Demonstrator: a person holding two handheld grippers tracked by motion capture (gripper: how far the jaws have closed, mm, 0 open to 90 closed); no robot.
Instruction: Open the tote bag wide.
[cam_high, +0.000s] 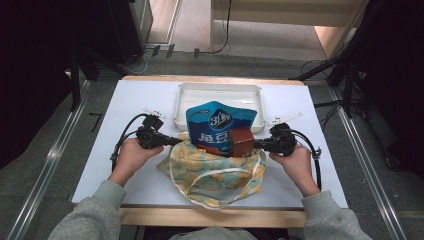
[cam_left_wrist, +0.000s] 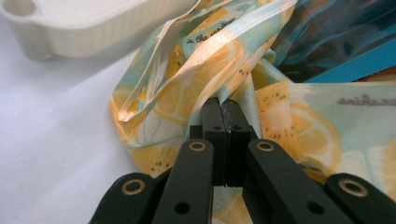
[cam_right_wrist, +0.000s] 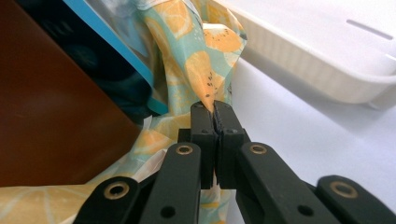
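Lemon-print bag (cam_high: 215, 167) slumps between grippers, snack pouch (cam_high: 216, 127) and brown box (cam_high: 242, 141) inside. Left gripper (cam_left_wrist: 223, 106) clenched on bag's left rim, right gripper (cam_right_wrist: 214, 112) on right rim; bag mouth stretches straight gripper-to-gripper, tray (cam_high: 182, 107) just beyond.

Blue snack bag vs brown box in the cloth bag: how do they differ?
The blue snack bag is glossy, soft and printed with white lettering; the brown box is plain, matte and stiff-sided. The snack bag stands taller and wider in the high view; the box is smaller and sits lower, on its right. The snack bag leans back toward the white tray; the box is nearer the right hand-held gripper. Both poke out of the lemon-print cloth bag.
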